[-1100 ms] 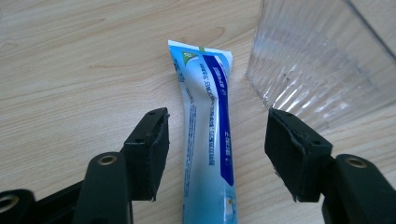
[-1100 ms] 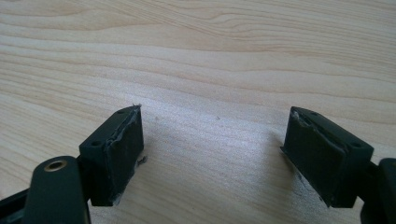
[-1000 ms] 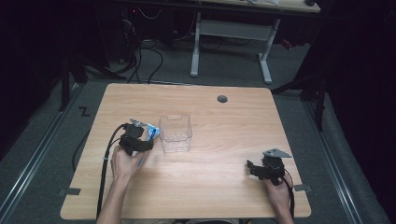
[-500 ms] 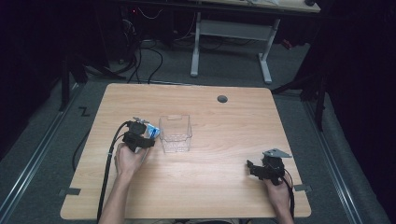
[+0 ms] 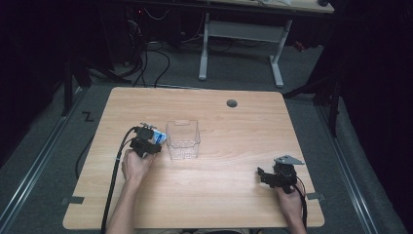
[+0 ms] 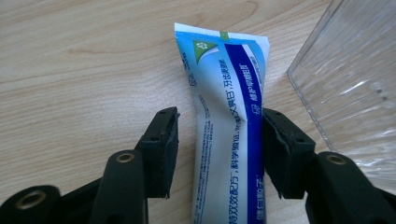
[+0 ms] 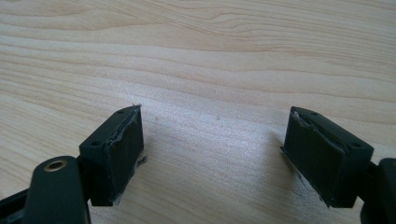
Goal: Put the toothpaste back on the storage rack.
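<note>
the wooden table [image 5: 234, 126] takes up the middle of the high view, pale grained boards with a small round grey grommet [image 5: 232, 103] near its far edge. grey floor surrounds it, and a white-legged desk frame [image 5: 241, 44] stands beyond the far side among dark cables.

left of the table's centre sits a clear plastic bin [image 5: 183, 139], open-topped with ribbed walls; in the left gripper view its transparent wall [image 6: 355, 88] rises at the right edge.

the person's left hand [image 5: 136, 165] comes in from the bottom and holds the left gripper [image 5: 146, 144] just beside the bin's left wall, its black cable trailing back toward the table's near edge. the right hand [image 5: 288, 197] holds the right gripper [image 5: 278, 176] near the table's front right corner, well apart from the bin, with the grey three-cornered plate [image 5: 288, 160] on top.

in the right gripper view the right gripper [image 7: 215, 154] has its jaws spread wide over bare wood, nothing between them.

in the left gripper view the left gripper [image 6: 219, 149] has a white and blue toothpaste tube [image 6: 229, 121] between its jaws. the right jaw touches the tube's blue edge; a narrow gap shows between the left jaw and the tube, so the jaws stand parted around it. the tube lies on the table with its flat crimped end pointing away from the gripper, close to the bin's wall. in the high view the tube [image 5: 159, 138] shows as a small light patch between gripper and bin.
</note>
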Demonstrator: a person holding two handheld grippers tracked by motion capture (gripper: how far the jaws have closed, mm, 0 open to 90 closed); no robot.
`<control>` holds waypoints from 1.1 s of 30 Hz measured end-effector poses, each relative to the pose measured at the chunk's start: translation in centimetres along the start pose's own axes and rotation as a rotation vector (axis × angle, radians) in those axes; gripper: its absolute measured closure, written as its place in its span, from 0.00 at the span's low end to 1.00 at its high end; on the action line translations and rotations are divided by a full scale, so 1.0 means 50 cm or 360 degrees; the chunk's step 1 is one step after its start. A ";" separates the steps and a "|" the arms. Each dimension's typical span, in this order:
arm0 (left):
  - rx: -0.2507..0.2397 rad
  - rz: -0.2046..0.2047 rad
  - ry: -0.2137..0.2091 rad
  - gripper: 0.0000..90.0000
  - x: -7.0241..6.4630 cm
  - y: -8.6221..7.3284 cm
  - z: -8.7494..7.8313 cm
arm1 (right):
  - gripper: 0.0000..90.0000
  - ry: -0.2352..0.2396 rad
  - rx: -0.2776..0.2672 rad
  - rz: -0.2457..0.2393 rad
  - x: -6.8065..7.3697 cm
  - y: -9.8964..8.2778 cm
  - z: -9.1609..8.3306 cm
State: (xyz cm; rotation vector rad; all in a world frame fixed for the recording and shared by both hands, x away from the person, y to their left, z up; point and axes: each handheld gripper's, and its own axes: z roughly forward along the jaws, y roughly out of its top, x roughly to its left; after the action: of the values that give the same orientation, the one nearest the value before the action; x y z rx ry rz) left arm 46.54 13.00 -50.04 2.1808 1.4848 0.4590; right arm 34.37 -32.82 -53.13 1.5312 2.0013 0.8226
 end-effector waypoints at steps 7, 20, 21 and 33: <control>0.0047 -0.0018 -0.0030 0.59 0.001 0.000 0.020 | 0.22 0.0000 0.0000 -0.0001 0.000 0.000 0.000; 0.0100 -0.0027 -0.0031 0.70 0.009 0.012 0.019 | 0.22 0.0000 0.0001 0.0003 0.000 0.000 0.000; 0.0104 -0.0024 -0.0030 0.70 0.009 0.013 0.018 | 0.22 0.0000 0.0002 0.0003 0.000 0.000 0.000; 0.0096 -0.0019 -0.0076 0.79 0.015 0.014 0.003 | 0.22 0.0000 0.0001 0.0004 0.000 0.000 0.000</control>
State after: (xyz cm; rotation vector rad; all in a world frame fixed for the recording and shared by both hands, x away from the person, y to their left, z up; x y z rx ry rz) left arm 47.42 13.48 -49.78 2.2121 1.5033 0.3599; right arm 34.36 -32.81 -53.12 1.5342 2.0004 0.8227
